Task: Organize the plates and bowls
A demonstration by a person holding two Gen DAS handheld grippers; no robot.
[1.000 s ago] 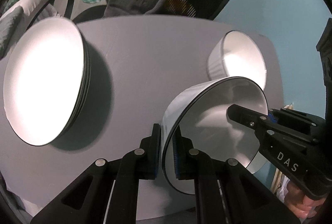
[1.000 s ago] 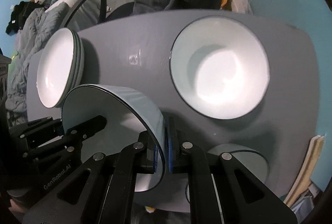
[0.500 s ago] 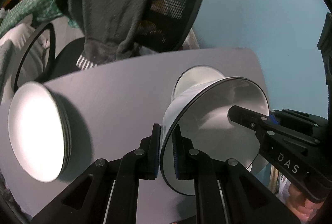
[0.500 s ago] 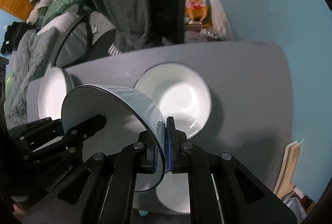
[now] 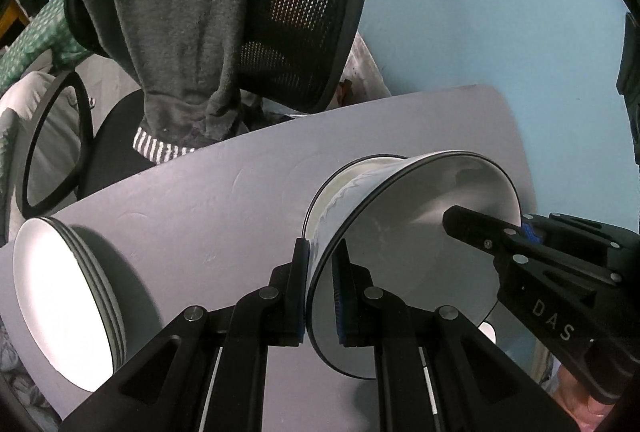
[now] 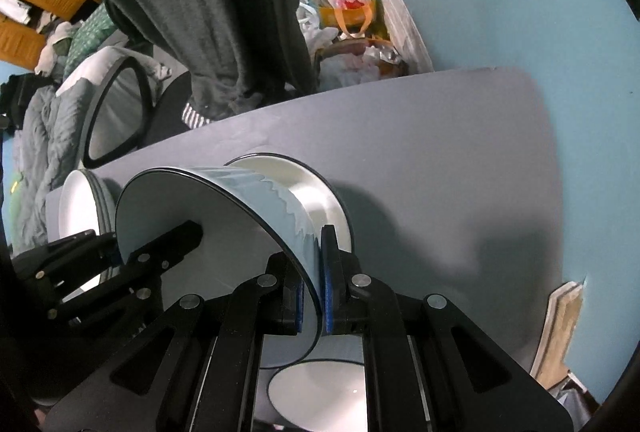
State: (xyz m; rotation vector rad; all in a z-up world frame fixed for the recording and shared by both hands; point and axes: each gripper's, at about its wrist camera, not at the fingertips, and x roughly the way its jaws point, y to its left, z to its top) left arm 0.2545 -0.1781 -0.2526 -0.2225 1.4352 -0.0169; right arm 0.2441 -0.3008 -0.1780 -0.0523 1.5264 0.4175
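Blue wall and a chair draped with a dark grey garment (image 5: 168,32) stand behind the grey surface (image 5: 208,200), whose far edge and rounded right corner now sit much closer to the work than a second ago. Over that second the bowl (image 5: 408,264), held tilted between both hands, has travelled sideways across the surface, away from the stack of plates (image 5: 60,296) at the left and toward the white bowl (image 6: 304,188) resting near the far right corner; the two now overlap in both views. The left claw (image 5: 320,292) is clenched on the bowl's near rim, one pad inside and one outside, and the right claw (image 6: 312,296) grips the opposite rim the same way. That suggests the nesting of bowl into bowl is close, with a lowering and release left to do. Room is tight on the right, where the surface ends just beyond the resting bowl, while bare surface lies open between the bowls and the plates. Another white dish (image 6: 320,392) sits below the right claw, so dropping straight down there risks a knock.
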